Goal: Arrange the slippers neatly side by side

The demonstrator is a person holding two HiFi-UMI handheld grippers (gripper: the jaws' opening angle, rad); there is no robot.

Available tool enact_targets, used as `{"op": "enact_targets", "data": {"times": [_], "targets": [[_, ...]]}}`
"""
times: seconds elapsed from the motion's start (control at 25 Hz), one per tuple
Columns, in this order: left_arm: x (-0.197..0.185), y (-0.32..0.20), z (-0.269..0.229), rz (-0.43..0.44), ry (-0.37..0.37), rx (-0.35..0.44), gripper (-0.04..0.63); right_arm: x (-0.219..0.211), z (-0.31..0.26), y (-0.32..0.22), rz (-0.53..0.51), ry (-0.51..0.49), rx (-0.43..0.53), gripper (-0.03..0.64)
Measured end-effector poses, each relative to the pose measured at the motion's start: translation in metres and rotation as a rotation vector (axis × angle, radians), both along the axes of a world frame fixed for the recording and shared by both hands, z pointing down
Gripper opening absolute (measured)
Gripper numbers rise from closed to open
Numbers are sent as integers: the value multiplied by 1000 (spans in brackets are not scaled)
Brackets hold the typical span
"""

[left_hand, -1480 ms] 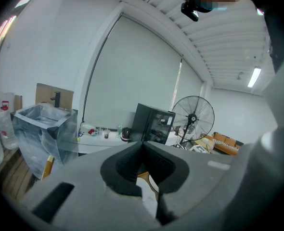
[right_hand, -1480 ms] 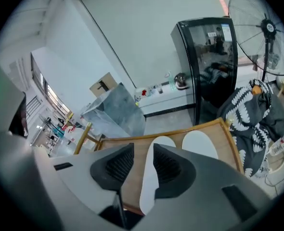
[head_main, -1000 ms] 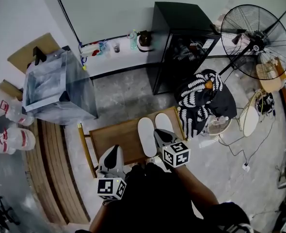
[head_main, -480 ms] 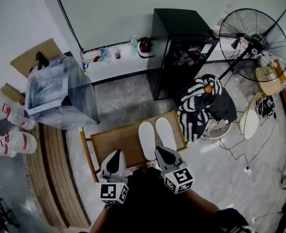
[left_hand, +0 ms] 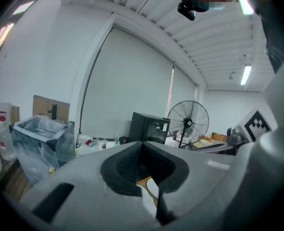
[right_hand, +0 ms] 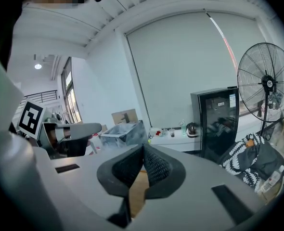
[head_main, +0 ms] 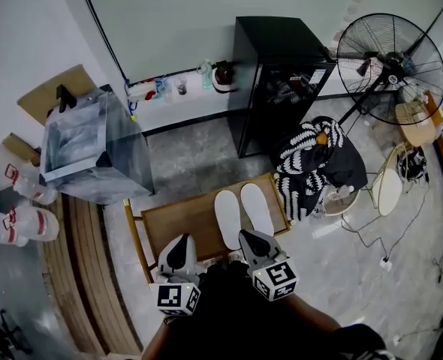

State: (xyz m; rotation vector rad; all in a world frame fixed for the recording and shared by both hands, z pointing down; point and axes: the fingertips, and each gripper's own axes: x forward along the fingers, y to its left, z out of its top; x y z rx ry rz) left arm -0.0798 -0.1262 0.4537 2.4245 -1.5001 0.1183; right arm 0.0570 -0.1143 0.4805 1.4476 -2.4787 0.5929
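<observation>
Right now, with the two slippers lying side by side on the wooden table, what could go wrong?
The right slipper lies near the right edge of the wooden table; a small nudge could perhaps push it off. The left slipper lies close beside it, so bumping one would probably shift both out of line.

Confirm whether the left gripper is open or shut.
Shut: on the left gripper the fingers meet at their tips, nothing held between them.
</observation>
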Motion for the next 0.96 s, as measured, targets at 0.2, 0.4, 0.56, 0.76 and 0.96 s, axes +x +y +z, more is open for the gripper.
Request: {"op": "enact_targets", "data": {"times": [0.2, 0.4, 0.56, 0.76, 0.96], "targets": [[2, 0, 0, 5, -11, 3, 17, 3, 1, 0, -2, 12, -8, 12], [0, 0, 4, -5, -5, -9, 17, 5, 3, -1, 4, 20, -7, 12], [0, 0, 4, 1, -9, -5, 17, 4, 6, -1, 2, 28, -10, 12], [2, -1, 5, -2, -1, -18, 17, 5, 7, -3, -3, 30, -15, 12], [4, -3, 5, 5, -9, -7, 17, 5, 8, -4, -7, 32, -16, 12]]}}
